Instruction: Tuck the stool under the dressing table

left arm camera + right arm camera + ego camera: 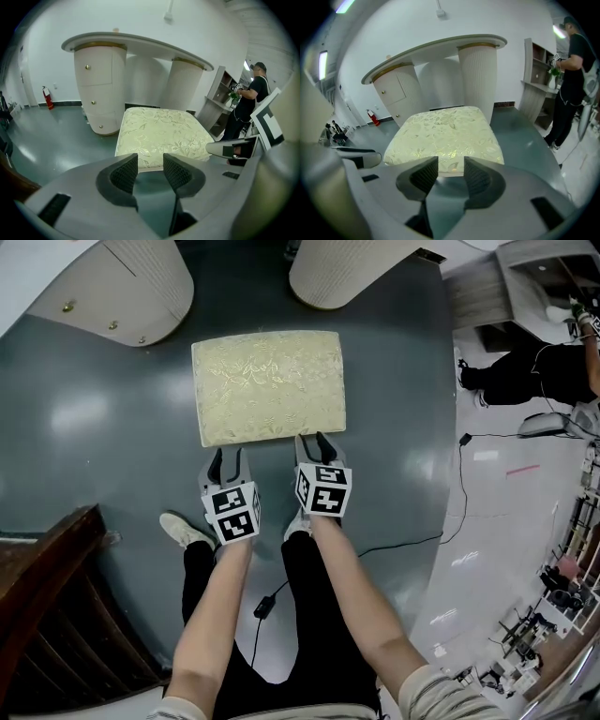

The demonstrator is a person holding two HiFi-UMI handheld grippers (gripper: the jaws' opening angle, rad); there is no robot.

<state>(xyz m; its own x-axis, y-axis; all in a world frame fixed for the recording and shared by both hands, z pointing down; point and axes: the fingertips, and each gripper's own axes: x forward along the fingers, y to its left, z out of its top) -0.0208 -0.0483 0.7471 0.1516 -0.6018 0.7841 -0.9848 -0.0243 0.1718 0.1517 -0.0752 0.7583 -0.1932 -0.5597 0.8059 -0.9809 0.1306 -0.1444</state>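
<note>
Both the left gripper (231, 456) and right gripper (312, 442) gape empty beside the rectangular, leaf-brocaded cream stool (269, 385).

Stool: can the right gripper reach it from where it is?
Probably yes. The right gripper sits right at the near edge of the stool with its jaws open and empty. Nothing stands between the gripper and the cushion, so the way looks free.

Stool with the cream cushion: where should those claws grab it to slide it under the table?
Probably the stool by its near edge, from the person's side. That straight padded edge faces the open left claw and right claw, and the gap under the table lies straight beyond it.
</note>
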